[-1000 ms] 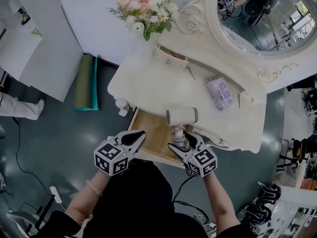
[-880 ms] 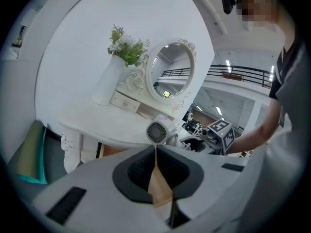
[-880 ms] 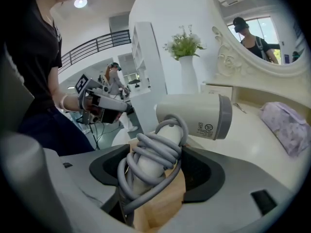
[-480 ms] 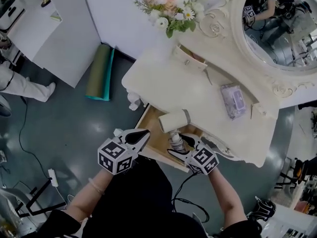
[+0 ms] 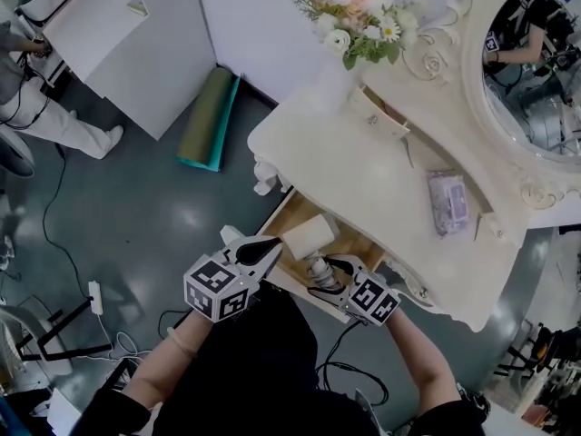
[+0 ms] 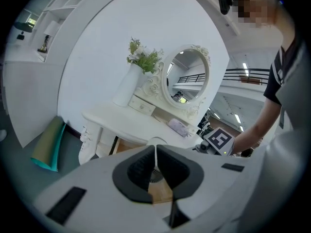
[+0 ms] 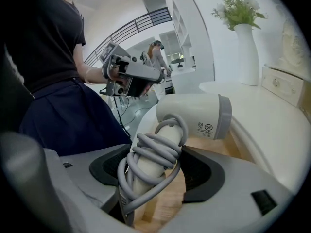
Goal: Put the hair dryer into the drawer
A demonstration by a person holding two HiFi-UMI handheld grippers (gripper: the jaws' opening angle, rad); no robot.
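The white hair dryer (image 5: 309, 235) has its grey cord wound round the handle (image 7: 151, 165). My right gripper (image 5: 325, 273) is shut on that handle and holds the dryer tilted, head to the upper left, over the open wooden drawer (image 5: 292, 211) of the cream vanity table (image 5: 363, 166). In the right gripper view the dryer's head (image 7: 194, 115) hangs just above the drawer's wooden bottom (image 7: 216, 148). My left gripper (image 5: 269, 245) is shut and empty, close to the drawer's left front corner. Its tips (image 6: 155, 148) meet in front of the drawer.
On the tabletop are a vase of flowers (image 5: 356, 14), a small drawer box (image 5: 379, 114) and a purple tissue pack (image 5: 448, 202), under an oval mirror (image 5: 536, 57). A rolled green mat (image 5: 207, 118) lies on the floor. A person's leg (image 5: 64, 121) is by the white cabinet.
My right gripper has sunk and tilted, and the dryer has come down from above the table edge toward the drawer opening. The left gripper has hardly moved.
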